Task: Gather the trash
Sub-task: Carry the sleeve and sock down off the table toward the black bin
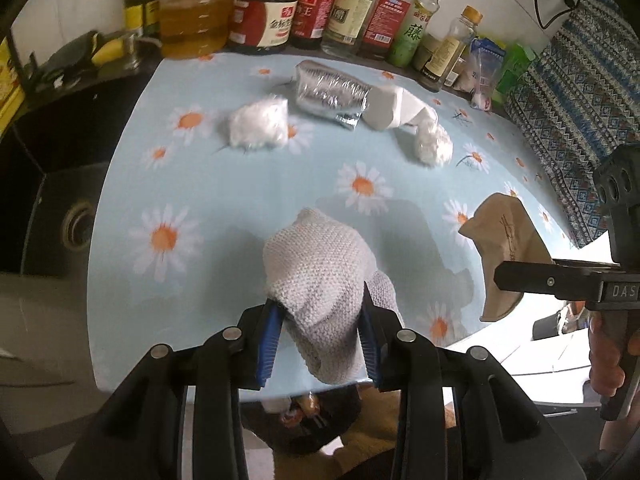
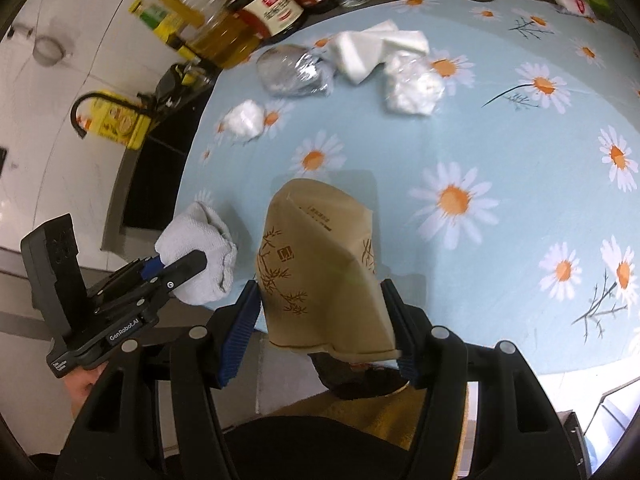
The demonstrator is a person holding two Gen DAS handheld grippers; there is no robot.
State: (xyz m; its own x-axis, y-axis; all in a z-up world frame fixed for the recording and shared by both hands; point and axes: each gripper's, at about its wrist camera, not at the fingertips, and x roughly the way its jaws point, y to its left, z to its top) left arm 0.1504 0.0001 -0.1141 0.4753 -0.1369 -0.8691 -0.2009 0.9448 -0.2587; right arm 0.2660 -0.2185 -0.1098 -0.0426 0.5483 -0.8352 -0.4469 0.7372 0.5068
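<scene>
**Both grippers loaded at the near edge of the worktop**

I take the crumpled silver foil wrapper (image 1: 330,94) as my landmark on the worktop (image 1: 240,184), which wears a pale blue daisy-print cloth. Just left of the wrapper lies a white crumpled plastic wad (image 1: 260,126); touching its right end is a folded white paper piece (image 1: 394,106), and beyond that a second clear-white plastic ball (image 1: 432,144). Behind the wrapper a row of oil and sauce bottles (image 1: 280,8) lines the back edge. Nothing stands between the wrapper and my grippers.

Well nearer than the wrapper, my left gripper (image 1: 320,344) has its jaws squeezed tight on a grey-white knitted cloth bundle (image 1: 320,264), whose long axis runs away from me toward the wrapper. My right gripper (image 2: 320,332) has its jaws partly closed, clamping a tan printed paper bag (image 2: 320,264) by its sides; the bag stands tall, its folded end pointing toward the wrapper.
</scene>
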